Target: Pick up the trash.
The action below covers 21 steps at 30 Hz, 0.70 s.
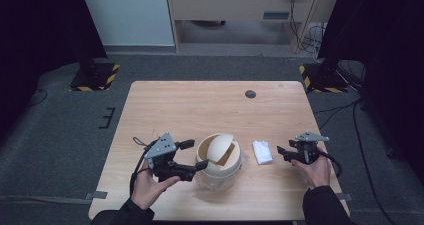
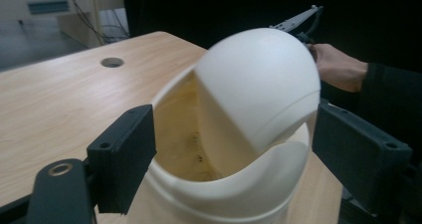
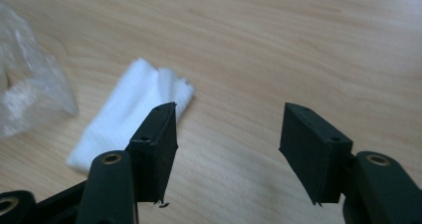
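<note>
Altogether one bin, one tissue, two grippers

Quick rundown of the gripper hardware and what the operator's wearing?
Both handheld units are black. The left gripper and right gripper each carry a grey three-cornered plate on top and trail a black cable. Each jaw ends in a blocky rectangular black pad with small screw holes; brass-coloured rivets sit at the jaw pivots. Both of the person's sleeves are dark and reach to the wrist.

A cream swing-lid bin with a yellowish inside and a white folded tissue sit on a light wood-grain table, between black grippers.
</note>
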{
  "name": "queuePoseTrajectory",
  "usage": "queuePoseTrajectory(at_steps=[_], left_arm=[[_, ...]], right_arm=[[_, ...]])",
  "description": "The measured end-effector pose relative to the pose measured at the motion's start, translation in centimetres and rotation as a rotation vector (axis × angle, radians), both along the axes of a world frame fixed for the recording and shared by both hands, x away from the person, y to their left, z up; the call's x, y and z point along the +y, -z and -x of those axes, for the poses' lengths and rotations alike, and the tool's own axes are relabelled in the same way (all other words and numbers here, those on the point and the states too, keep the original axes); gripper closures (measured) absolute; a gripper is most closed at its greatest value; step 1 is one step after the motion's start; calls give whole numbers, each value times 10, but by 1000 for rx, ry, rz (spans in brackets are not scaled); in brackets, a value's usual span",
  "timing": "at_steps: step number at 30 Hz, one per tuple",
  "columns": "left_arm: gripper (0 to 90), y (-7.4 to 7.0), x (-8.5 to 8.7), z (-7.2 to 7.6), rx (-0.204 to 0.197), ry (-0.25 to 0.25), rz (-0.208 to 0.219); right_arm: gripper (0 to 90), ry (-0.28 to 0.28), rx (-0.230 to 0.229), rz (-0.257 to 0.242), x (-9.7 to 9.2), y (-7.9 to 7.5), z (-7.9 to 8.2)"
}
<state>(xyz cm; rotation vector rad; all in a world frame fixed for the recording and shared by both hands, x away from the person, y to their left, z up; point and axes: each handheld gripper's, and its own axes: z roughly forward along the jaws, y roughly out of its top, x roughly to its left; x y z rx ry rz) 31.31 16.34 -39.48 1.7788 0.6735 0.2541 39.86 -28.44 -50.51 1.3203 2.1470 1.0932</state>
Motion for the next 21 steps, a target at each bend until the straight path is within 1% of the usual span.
queuePoseTrajectory(at_steps=[2, 3, 4, 5, 6, 7, 9, 12, 13, 15, 17, 18, 19, 21], left_arm=[[167, 0, 9, -1, -3, -27, 5], [167, 1, 14, -1, -3, -42, 6], [166, 1, 14, -1, -3, -42, 6], [166, 3, 19, -2, -8, -59, 4], [164, 5, 23, -3, -9, -76, 2], [163, 12, 31, -6, -4, -109, -6], [161, 21, 38, -9, 5, -137, -15], [161, 37, 46, -14, 31, -183, -48], [161, 42, 49, -15, 45, -199, -53], [161, 50, 55, -19, 65, -222, -46], [162, 59, 61, -23, 89, -256, -41], [162, 59, 61, -23, 89, -256, -41], [162, 64, 66, -25, 105, -281, -37], [164, 68, 69, -27, 116, -294, -31]], right_arm=[[441, 0, -8, -24, 5, -3, -3], [457, -5, -6, -33, 8, -5, -5], [457, -5, -6, -33, 8, -5, -5], [470, -9, -1, -45, 11, -5, -7], [487, -18, 4, -50, 15, -5, -9], [499, -34, 14, -48, 23, -4, -14], [514, -53, 31, -31, 30, -1, -19], [523, -68, 67, -17, 38, 4, -23], [524, -71, 76, -12, 39, 6, -23], [527, -70, 87, -12, 40, 8, -24], [529, -69, 103, -15, 40, 10, -23], [530, -73, 109, -10, 40, 12, -24], [534, -72, 117, -8, 40, 13, -24], [544, -74, 134, -1, 41, 15, -24]])
